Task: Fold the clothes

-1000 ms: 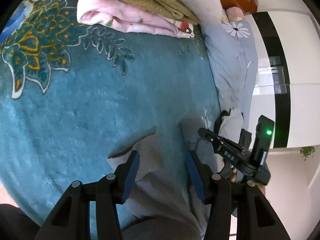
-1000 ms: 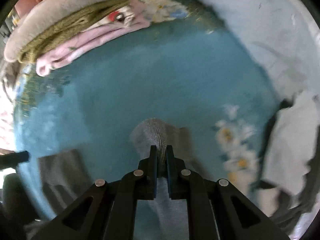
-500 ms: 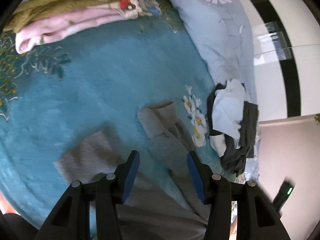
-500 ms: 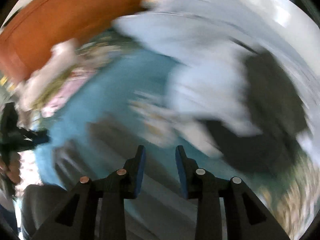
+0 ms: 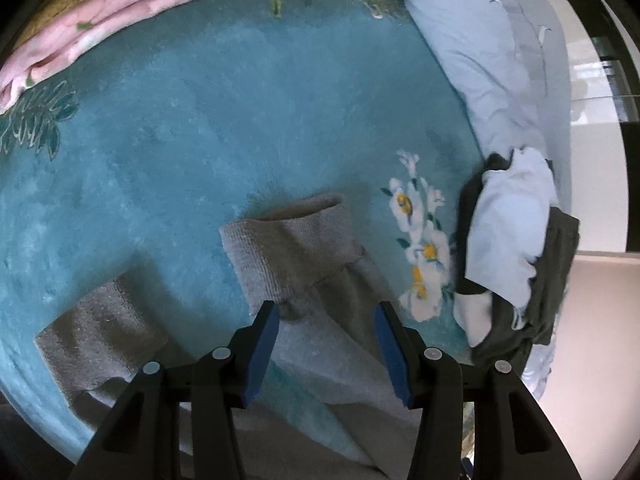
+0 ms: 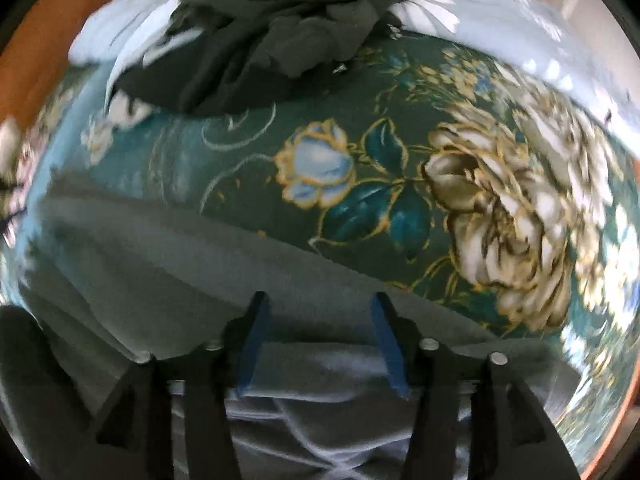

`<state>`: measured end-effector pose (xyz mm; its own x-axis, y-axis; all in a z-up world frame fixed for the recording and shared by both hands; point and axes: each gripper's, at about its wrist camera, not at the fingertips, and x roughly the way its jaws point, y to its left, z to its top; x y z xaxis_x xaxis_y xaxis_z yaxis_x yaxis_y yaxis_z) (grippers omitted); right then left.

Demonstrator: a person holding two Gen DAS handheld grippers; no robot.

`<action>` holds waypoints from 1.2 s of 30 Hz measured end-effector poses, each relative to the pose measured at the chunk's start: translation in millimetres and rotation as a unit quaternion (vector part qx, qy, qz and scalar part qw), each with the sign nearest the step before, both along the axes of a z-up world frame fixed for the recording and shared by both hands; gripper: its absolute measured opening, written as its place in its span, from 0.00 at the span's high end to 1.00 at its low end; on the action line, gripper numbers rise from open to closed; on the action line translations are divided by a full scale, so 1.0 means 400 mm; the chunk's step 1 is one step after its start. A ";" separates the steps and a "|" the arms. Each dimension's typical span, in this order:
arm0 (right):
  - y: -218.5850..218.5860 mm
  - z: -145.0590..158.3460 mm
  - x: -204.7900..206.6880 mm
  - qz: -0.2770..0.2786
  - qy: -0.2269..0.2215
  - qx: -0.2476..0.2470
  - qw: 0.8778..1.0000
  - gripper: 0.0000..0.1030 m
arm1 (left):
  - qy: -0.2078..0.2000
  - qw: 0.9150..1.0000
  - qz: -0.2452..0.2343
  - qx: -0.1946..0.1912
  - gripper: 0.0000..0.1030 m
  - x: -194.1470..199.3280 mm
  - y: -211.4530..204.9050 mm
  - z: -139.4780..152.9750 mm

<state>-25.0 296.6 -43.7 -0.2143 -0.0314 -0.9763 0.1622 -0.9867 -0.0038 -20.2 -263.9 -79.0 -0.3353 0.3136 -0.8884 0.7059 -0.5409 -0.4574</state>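
A grey sweater lies flat on the teal floral blanket point(image 5: 200, 120). In the left wrist view one sleeve ends in a ribbed cuff point(image 5: 292, 240), and the other sleeve point(image 5: 92, 332) lies at the lower left. My left gripper point(image 5: 326, 312) hangs open just above the first sleeve, below its cuff, gripping nothing. The right wrist view is blurred. My right gripper point(image 6: 320, 304) points down over the sweater's grey body point(image 6: 180, 248) near its edge. Its jaws are opening and no cloth is pinched between the pads.
Folded pink and olive clothes point(image 5: 100, 20) are stacked at the far left. A heap of dark and white garments point(image 5: 508, 232) lies at the bed's right side, the dark heap point(image 6: 272, 32) also showing ahead of the right gripper. A pale blue duvet point(image 5: 480, 40) runs along the right.
My right gripper let go of the grey sleeve it was pinching, opened, and swung fast across to the sweater's body. My left gripper shifted over to the sleeve with the ribbed cuff, still open.
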 end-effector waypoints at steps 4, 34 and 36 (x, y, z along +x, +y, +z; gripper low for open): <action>0.144 0.060 0.025 -0.086 0.040 -0.024 0.995 0.47 | -0.004 1.000 0.013 -0.008 0.48 0.014 -0.021 -0.011; 0.591 0.155 0.228 -0.383 0.204 -0.250 0.866 0.96 | 0.052 0.998 0.042 -0.004 0.48 0.075 -0.098 0.026; 0.602 0.161 0.225 -0.390 0.193 -0.237 0.869 0.96 | 0.045 0.998 0.025 -0.021 0.48 0.036 -0.103 0.018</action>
